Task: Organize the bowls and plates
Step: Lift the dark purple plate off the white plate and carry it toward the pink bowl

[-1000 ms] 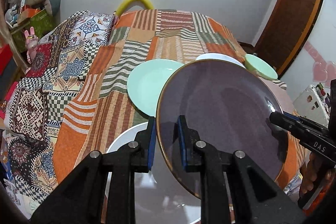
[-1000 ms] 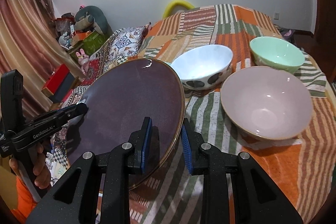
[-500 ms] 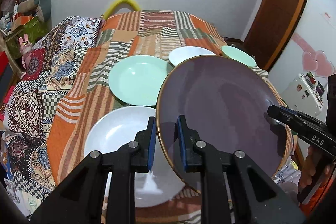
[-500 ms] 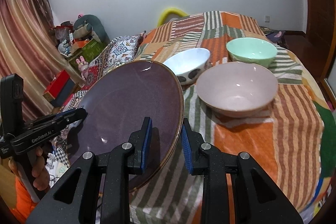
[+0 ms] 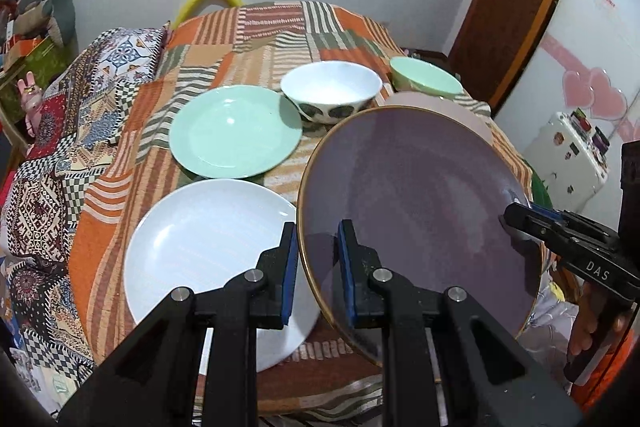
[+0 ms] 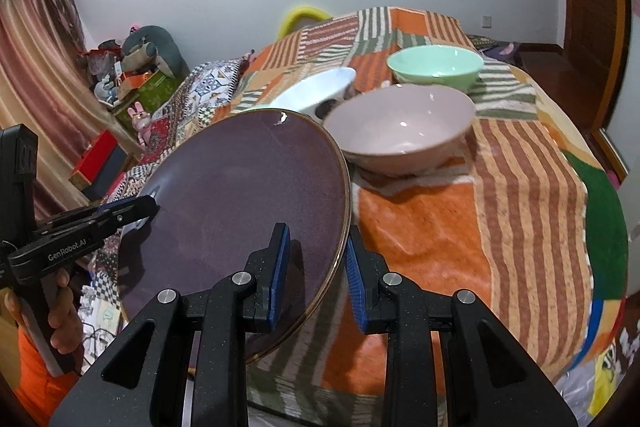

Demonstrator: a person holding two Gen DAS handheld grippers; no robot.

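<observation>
The round table (image 5: 224,39), the biggest thing in view, was draped in a woven patchwork cloth of orange, brown and green stripes, soft enough to cushion crockery set down on it. Above its near edge a purple plate (image 5: 420,211) was carried clear of the cloth, tilted, broad and shallow with a thin gold rim and a speckled matt glaze. It was held from two sides, probably because a wide, smooth disc would swing or slip in a single pinch. The left gripper (image 5: 318,267) was clamped on the near-left part of its rim, blue pads on either face; the right gripper (image 6: 314,267) was clamped on the opposite edge in the same way.

On the cloth to the left of the purple plate lay a white plate (image 5: 208,259), flat and glossy, with a pale green plate (image 5: 236,135) just beyond it. They lay side by side, not stacked, so the plates looked yet to be gathered; the white one seemed the likely base for a pile.

On the far right side stood three bowls, close together: a large pinkish-beige bowl (image 6: 404,131), smooth and deep; a white bowl (image 5: 332,91) with dark blotches round its outside, on the left; and a smaller mint-green bowl (image 6: 436,65) farthest back. None was nested.
</observation>
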